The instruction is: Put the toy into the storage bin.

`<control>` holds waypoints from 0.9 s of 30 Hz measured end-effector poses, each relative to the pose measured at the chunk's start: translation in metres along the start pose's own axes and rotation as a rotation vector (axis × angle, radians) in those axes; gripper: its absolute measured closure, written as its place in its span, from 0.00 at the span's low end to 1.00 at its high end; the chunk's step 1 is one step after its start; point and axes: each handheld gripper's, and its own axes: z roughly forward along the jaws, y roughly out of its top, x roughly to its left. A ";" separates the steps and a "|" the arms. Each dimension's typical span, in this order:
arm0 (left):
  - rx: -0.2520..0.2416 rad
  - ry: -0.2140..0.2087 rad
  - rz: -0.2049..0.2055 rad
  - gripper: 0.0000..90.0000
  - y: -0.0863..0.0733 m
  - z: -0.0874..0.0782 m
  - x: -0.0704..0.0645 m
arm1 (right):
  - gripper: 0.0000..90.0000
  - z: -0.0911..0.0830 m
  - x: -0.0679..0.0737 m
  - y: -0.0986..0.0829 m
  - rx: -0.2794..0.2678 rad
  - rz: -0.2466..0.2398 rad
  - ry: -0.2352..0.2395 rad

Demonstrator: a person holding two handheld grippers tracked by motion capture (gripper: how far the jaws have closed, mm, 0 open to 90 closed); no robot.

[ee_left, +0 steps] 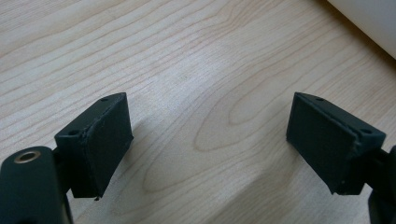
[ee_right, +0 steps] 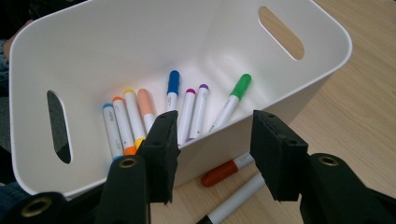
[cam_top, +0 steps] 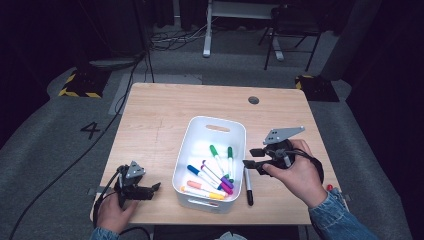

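Hovering beside white bin [cam_top: 235, 131], right tongs [cam_top: 248, 163] released, empty; black marker [cam_top: 248, 188] lying on counter [cam_top: 160, 115] just below. Left tongs [cam_top: 156, 187] released, empty, near counter's front edge.

Light wooden table [cam_top: 160, 115], white bin [cam_top: 197, 132], black marker [cam_top: 248, 187], red marker [ee_right: 226, 171]

In your right gripper view the bin's [ee_right: 280, 107] near wall hides the lower ends of the markers inside, and the jaws cover part of that wall. The red marker [ee_right: 224, 171] shows just its cap end; rest is behind the bin. The black marker [ee_right: 238, 198] runs off the bottom edge. In your left gripper view the bin [ee_left: 369, 21] is cut off at the top-right corner, blurred.
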 end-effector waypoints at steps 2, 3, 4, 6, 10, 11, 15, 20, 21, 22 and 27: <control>0.000 0.000 0.001 0.16 0.000 0.000 0.000 | 0.58 0.000 -0.003 -0.004 0.007 0.009 -0.006; 0.000 0.000 0.000 0.16 0.000 0.000 0.000 | 0.58 0.000 -0.003 -0.005 0.008 0.014 -0.007; -0.001 0.000 0.001 0.16 0.000 0.000 0.000 | 0.58 0.001 -0.003 -0.007 0.007 0.025 -0.009; -0.001 0.000 0.001 0.16 0.000 0.000 0.000 | 0.58 0.004 -0.005 -0.012 0.013 0.040 -0.005; -0.001 0.000 0.000 0.16 0.000 0.000 0.000 | 0.58 0.012 -0.012 -0.024 0.034 0.057 -0.027; -0.001 0.000 0.000 0.16 0.000 0.000 0.000 | 0.58 0.015 -0.013 -0.028 0.043 0.061 -0.031; 0.000 0.000 0.001 0.16 0.000 0.000 0.000 | 0.57 0.029 -0.018 -0.041 0.074 0.089 -0.030; 0.000 -0.001 0.000 0.16 0.000 0.000 0.000 | 0.57 0.048 -0.022 -0.055 0.118 0.101 -0.024; 0.000 0.000 0.001 0.16 0.000 0.000 0.000 | 0.57 0.050 -0.022 -0.057 0.128 0.101 -0.029; -0.001 0.000 0.000 0.16 0.000 0.000 0.000 | 0.57 0.055 -0.022 -0.060 0.135 0.111 -0.032; -0.001 0.000 0.000 0.16 0.000 0.000 0.000 | 0.56 0.069 -0.026 -0.071 0.170 0.108 -0.028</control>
